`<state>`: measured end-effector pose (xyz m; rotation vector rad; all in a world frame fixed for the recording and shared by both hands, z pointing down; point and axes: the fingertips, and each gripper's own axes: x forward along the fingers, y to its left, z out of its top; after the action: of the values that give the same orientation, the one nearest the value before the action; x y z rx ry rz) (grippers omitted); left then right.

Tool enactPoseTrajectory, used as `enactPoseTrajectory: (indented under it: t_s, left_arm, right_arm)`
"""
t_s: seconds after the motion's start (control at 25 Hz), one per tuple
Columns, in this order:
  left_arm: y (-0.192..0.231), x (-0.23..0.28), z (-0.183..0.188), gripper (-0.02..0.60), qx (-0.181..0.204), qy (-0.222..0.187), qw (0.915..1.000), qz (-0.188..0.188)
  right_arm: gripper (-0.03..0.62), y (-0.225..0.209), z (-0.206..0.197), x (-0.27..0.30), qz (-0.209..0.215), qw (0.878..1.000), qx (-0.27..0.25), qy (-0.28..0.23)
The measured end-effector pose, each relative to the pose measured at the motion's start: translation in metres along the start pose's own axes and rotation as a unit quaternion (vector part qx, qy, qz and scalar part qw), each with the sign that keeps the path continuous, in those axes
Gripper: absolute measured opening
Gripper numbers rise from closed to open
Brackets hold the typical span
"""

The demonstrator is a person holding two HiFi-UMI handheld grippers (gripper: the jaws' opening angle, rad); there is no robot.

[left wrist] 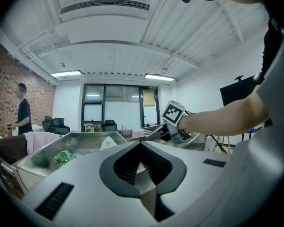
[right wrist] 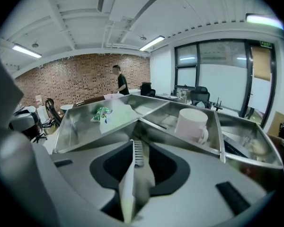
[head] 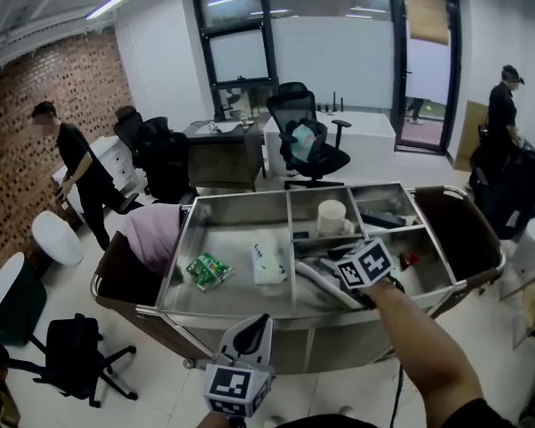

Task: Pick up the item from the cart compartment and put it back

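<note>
A steel cart [head: 250, 195] with divided compartments. The right gripper [right wrist: 137, 145] reaches in over the near middle compartment, jaws narrowly parted with nothing between them. It is probably lining up on the white mug [head: 332, 217], which stands upright in the far middle compartment. The left gripper [left wrist: 141, 167] hangs outside the cart's near edge, jaws together and empty, out of the way.

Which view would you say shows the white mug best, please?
The right gripper view: the mug is near and large, handle visible. The head view shows it small from above; the left gripper view shows at most a small pale bit.
</note>
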<state>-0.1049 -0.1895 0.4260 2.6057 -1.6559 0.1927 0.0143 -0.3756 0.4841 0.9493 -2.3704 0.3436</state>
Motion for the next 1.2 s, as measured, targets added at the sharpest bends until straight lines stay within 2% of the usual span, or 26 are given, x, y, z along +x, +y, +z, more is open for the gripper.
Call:
enactPoseTrajectory:
  t_s: [0.32, 0.4, 0.52, 0.84, 1.04, 1.2]
  left_arm:
    - [-0.003, -0.001, 0.004, 0.000, -0.003, -0.002, 1.0000, -0.002]
    - [-0.004, -0.001, 0.006, 0.000, -0.003, -0.003, 1.0000, -0.002]
    - [-0.005, 0.000, 0.004, 0.000, -0.005, -0.003, 1.0000, -0.004]
    - [-0.008, 0.001, 0.005, 0.000, 0.004, -0.005, 0.9999, -0.010]
    - [-0.007, 0.001, 0.003, 0.000, -0.001, -0.002, 1.0000, -0.009]
    - [-0.007, 0.003, -0.003, 0.000, 0.000, 0.005, 0.9999, -0.009]
  right_arm:
    - [0.127, -0.001, 0.001, -0.004, -0.003, 1.000, 0.002, -0.003]
    - [0.109, -0.003, 0.004, -0.007, -0.009, 1.000, 0.004, -0.012]
    - [0.006, -0.002, 0.015, -0.018, -0.014, 0.999, 0.010, -0.039]
    - [0.005, 0.015, 0.039, -0.062, -0.006, 0.993, 0.026, -0.114]
    - [0.005, 0.031, 0.045, -0.114, -0.002, 0.982, 0.035, -0.183]
    - [0.005, 0.047, 0.039, -0.149, -0.003, 0.976, 0.030, -0.216]
